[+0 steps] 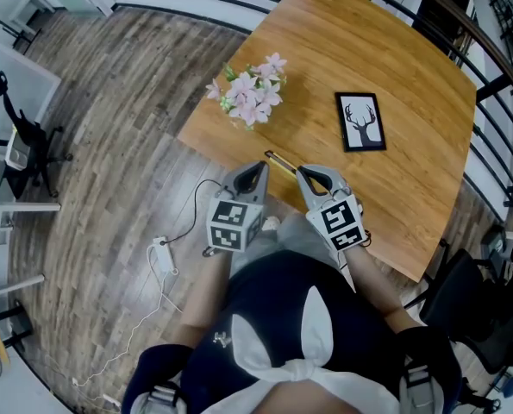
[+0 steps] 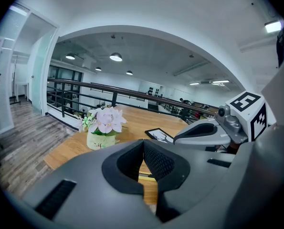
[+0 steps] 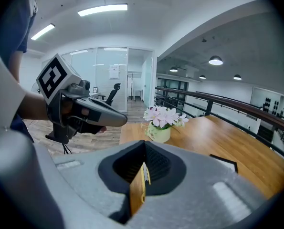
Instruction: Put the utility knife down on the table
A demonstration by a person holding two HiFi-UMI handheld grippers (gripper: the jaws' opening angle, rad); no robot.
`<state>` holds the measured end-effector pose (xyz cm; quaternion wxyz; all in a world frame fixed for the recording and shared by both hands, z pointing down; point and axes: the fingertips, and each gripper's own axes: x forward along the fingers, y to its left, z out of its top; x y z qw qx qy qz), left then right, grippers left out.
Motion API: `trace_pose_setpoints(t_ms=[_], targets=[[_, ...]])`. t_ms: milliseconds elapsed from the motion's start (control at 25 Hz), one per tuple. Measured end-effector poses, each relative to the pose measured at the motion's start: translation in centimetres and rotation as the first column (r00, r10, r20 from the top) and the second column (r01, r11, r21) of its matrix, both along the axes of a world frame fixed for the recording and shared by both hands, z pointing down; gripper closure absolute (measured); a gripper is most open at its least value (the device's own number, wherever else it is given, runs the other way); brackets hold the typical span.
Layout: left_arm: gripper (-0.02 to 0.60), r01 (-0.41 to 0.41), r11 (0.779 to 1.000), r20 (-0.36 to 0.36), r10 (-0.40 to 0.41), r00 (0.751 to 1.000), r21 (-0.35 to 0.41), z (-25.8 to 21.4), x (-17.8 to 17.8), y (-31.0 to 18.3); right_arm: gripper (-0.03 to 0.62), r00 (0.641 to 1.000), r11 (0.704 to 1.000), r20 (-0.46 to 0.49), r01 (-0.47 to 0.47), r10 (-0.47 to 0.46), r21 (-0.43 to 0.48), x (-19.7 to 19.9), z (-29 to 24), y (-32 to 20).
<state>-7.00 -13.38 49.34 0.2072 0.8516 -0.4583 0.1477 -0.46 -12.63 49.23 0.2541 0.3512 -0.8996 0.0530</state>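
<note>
My right gripper (image 1: 301,172) is shut on the yellow utility knife (image 1: 279,160), which pokes out leftward over the near edge of the wooden table (image 1: 394,50). In the right gripper view the knife (image 3: 142,175) stands on edge between the dark pads, its blade track facing up. My left gripper (image 1: 258,172) hovers just left of the knife, jaws together and holding nothing. In the left gripper view its pads (image 2: 156,161) meet, and the right gripper (image 2: 199,130) reaches in from the right.
A pot of pink flowers (image 1: 252,93) stands near the table's left corner, and a black-framed deer picture (image 1: 360,121) lies flat further in. A white cable and adapter (image 1: 163,253) lie on the wood floor. A railing runs behind the table.
</note>
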Motion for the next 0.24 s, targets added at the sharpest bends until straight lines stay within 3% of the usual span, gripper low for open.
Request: trace_pose_setpoints(t_ms=[240], targets=[[0.563, 0.000, 1.000, 0.002, 0.000, 1.000, -0.013, 0.49, 0.20, 0.49, 0.597, 1.000, 1.000, -0.003, -0.003, 0.003, -0.008, 0.31, 0.42, 0.41]])
